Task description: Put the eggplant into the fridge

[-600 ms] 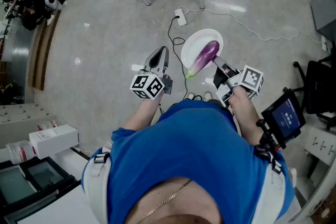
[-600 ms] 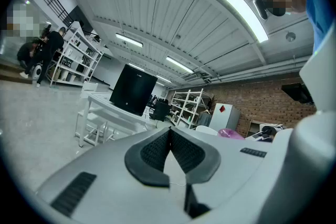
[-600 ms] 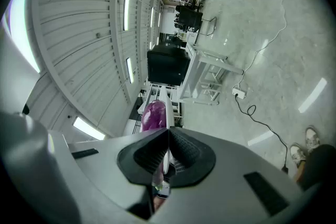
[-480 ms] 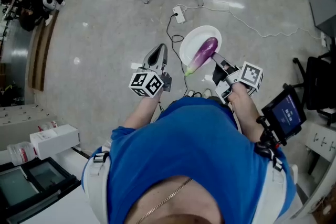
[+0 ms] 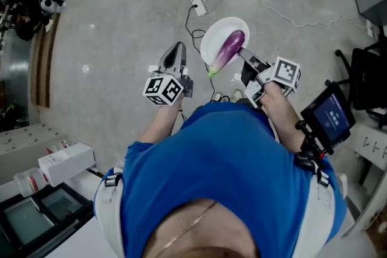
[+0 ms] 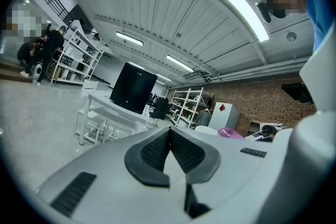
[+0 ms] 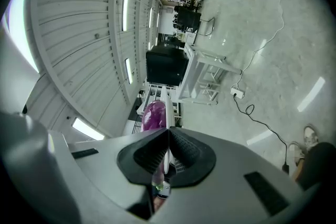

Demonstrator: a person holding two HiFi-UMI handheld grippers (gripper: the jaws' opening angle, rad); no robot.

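Left gripper (image 5: 178,46) had its jaws pressed together with nothing between them, and it hung just left of the white plate (image 5: 219,29), apart from it, over the grey floor (image 5: 109,39). Its marker cube (image 5: 163,89) sat below and to the left of the plate. A white power strip (image 5: 197,6) lay on the floor above the plate's left edge, with a black cable (image 5: 188,26) running down from it past the plate's left side.

On the plate lay the eggplant (image 5: 228,47), purple, stretched slantwise across it, with its green stem end over the plate's lower-left rim. The plate was held up off the floor, roughly level. At the plate's lower-right rim, the right gripper (image 5: 242,55) had its jaws pinched on the thin white edge; the right gripper view showed the rim running between the pads and the eggplant just beyond them. Far right of the plate, and lower, a small lit screen (image 5: 330,118) stood on a black mount.
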